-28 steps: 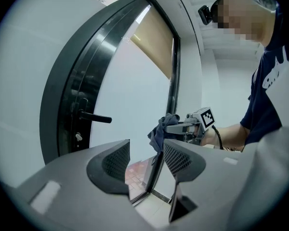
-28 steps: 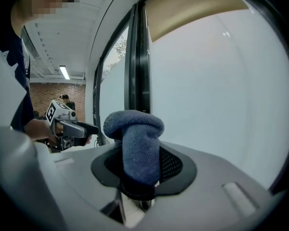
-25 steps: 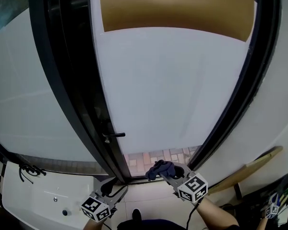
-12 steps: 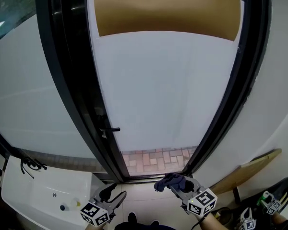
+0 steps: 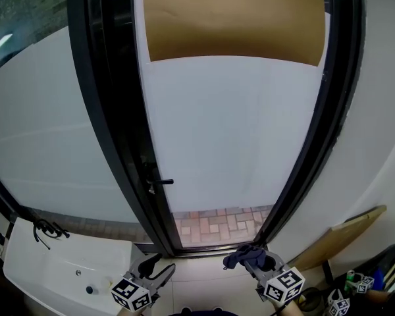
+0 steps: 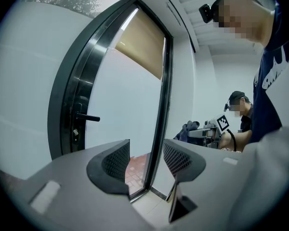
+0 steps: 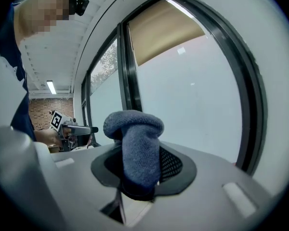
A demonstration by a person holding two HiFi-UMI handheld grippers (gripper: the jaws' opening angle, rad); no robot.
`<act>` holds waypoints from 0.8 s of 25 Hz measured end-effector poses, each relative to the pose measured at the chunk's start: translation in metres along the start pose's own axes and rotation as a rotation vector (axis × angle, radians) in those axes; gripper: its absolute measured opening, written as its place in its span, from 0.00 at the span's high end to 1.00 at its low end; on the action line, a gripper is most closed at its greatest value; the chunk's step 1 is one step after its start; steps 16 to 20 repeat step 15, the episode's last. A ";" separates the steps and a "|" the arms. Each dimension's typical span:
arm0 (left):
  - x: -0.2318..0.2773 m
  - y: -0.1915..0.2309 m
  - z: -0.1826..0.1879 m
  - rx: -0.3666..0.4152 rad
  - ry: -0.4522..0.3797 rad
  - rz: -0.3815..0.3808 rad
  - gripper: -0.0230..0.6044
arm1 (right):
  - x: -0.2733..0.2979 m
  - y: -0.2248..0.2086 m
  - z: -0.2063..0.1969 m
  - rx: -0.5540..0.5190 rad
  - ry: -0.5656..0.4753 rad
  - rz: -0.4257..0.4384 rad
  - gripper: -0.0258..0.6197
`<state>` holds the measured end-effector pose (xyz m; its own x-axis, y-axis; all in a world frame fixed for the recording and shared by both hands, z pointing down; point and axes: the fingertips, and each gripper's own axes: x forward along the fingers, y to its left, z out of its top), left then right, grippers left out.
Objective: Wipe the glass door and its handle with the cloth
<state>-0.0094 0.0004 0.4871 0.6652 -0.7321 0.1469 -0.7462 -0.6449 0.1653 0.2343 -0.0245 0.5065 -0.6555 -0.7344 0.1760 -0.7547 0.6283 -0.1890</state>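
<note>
A tall glass door (image 5: 230, 130) in a black frame fills the head view, frosted below a tan blind. Its black lever handle (image 5: 161, 181) juts out on the left stile, also the handle (image 6: 86, 118) in the left gripper view. My right gripper (image 5: 249, 259) is low at the bottom right, shut on a dark blue cloth (image 5: 240, 255); the cloth (image 7: 135, 148) bulges up between its jaws. My left gripper (image 5: 157, 268) hangs open at the bottom left with nothing between its fingers (image 6: 116, 161). Both are below the door and apart from it.
A white sink counter (image 5: 59, 268) with a black tap stands at the lower left. A wooden board (image 5: 336, 236) leans against the wall at the lower right. Red brick paving (image 5: 217, 222) shows through the clear bottom strip of the door. Another person with grippers (image 6: 236, 124) stands to the right.
Both grippers have sunk lower in the head view and the right one has drifted right with the cloth. The view has shifted, so the door and its handle sit further right.
</note>
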 end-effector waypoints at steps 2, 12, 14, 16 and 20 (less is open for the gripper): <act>-0.006 0.002 -0.004 0.002 0.003 -0.009 0.62 | -0.001 0.006 0.001 0.003 -0.005 -0.007 0.76; -0.017 0.013 0.004 0.022 -0.013 -0.032 0.62 | -0.008 0.019 0.002 -0.031 0.003 -0.050 0.76; -0.018 0.015 0.006 0.026 -0.017 -0.039 0.62 | -0.007 0.019 0.005 -0.030 0.001 -0.060 0.76; -0.018 0.015 0.006 0.028 -0.018 -0.043 0.62 | -0.007 0.019 0.006 -0.029 0.000 -0.065 0.76; -0.018 0.015 0.006 0.028 -0.018 -0.043 0.62 | -0.007 0.019 0.006 -0.029 0.000 -0.065 0.76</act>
